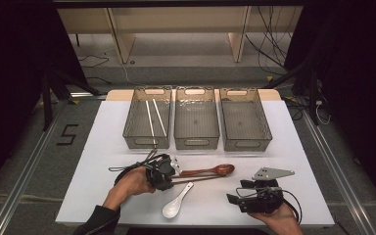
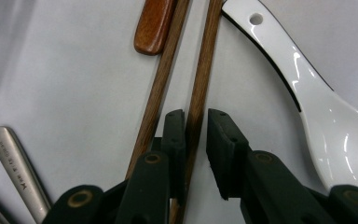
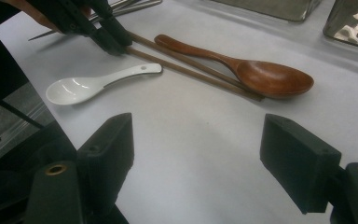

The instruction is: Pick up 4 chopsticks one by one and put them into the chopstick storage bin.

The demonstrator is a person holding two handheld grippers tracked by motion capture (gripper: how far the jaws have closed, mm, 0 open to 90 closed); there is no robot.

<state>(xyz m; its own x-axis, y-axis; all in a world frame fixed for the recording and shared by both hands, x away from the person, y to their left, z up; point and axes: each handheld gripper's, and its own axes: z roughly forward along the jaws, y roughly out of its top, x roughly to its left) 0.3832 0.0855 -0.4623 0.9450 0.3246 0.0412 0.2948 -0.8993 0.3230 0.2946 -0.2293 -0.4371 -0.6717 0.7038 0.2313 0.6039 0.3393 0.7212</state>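
My left tongs (image 2: 196,128) straddle 1 brown chopstick (image 2: 200,88) at the bottom centre of the left gripper view. The jaws are nearly closed: the left pad touches the stick, but a sliver of gap remains at the right pad, so I judge the grip not yet made. The 2nd chopstick (image 2: 161,79) lies just left of the jaws, outside them. A white spoon (image 2: 317,107) runs down the right of that frame, a wooden spoon handle (image 2: 153,25) sits at the top, and a metal handle (image 2: 16,163) is at lower left.

My right tongs (image 1: 254,193) rest at the lower right of the high view, jaws wide, holding nothing.

Above, 3 bins stand in a row. The left bin (image 1: 147,139) already holds 2 pale chopsticks (image 1: 154,117); the middle bin (image 1: 196,139) and right bin (image 1: 245,142) look empty. So sorting has barely begun: the brown pair, both spoons and the metal pieces remain on the table.
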